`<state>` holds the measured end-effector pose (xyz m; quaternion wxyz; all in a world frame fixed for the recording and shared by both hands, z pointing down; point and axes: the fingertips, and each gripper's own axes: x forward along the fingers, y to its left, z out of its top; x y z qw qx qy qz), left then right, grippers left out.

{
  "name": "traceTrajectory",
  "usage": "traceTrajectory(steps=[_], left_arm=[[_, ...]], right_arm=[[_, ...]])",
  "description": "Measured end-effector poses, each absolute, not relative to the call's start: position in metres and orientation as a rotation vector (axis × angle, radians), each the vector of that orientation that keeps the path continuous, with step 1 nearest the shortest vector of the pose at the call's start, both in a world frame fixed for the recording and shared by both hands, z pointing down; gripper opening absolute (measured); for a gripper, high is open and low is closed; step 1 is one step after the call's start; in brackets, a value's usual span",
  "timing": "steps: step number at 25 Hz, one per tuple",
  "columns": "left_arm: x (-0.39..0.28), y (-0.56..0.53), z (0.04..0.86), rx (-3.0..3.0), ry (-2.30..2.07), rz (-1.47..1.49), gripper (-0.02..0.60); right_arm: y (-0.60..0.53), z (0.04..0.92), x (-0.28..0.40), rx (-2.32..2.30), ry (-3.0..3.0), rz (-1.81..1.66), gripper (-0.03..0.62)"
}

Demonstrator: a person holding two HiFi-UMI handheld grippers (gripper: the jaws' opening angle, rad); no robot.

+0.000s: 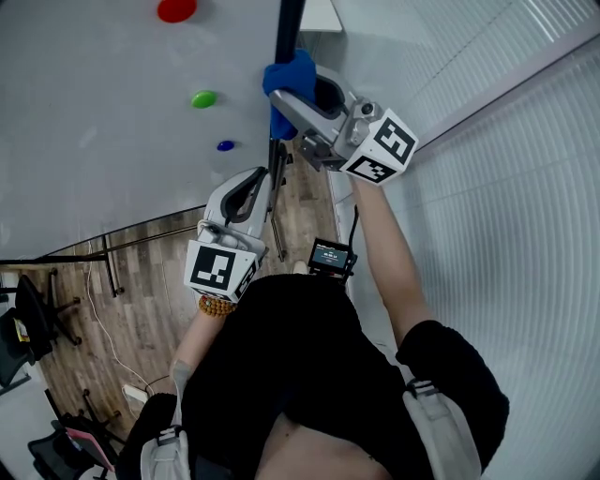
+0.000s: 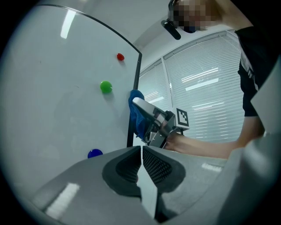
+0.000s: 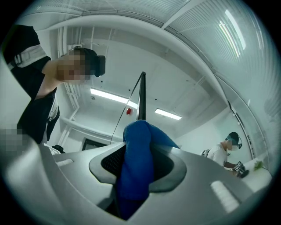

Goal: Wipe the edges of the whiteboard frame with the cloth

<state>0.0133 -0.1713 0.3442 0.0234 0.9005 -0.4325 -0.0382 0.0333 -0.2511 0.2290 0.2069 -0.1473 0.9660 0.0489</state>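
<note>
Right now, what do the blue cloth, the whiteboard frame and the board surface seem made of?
The blue cloth looks like soft fabric, perhaps microfibre: it bunches in thick matte folds. The whiteboard frame is a thin dark strip, painted metal or plastic; I cannot tell which. The board surface seems a smooth glossy white coating: it reflects lights.

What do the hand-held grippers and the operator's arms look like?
Light grey moulded bodies on both the left hand-held gripper and the right hand-held gripper, with dark cross-hatched pads. White cubes with black square markers: left cube, right cube. The person wears a black short-sleeved top and a beaded bracelet on the left wrist.
</note>
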Motion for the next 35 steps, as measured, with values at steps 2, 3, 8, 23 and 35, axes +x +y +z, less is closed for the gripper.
traceTrajectory(steps=[2,3,8,23,35], left_arm=[[0.013,-0.172,0.343,2.784,-1.343,-0.115,0.0],[0.012,-0.173,0.342,2.783,-1.344,-0.114,0.0],[0.014,-0.176,0.339,2.775,-1.34,-0.108,0.0],[0.013,-0.166,0.353,2.769,-1.324,-0.099,0.0],[0.007,-0.164,0.362,2.754,-1.335,-0.077,0.0]], right_arm=[[-0.251,0.23,0.033,-0.408,2.691,0.134,0.166],[-0.252,0.231,0.034,-0.407,2.69,0.134,0.166],[-0.255,0.236,0.035,-0.411,2.698,0.121,0.166],[-0.246,0.279,0.033,-0.468,2.747,0.091,0.167],[-0.25,0.322,0.035,-0.527,2.809,0.059,0.167]])
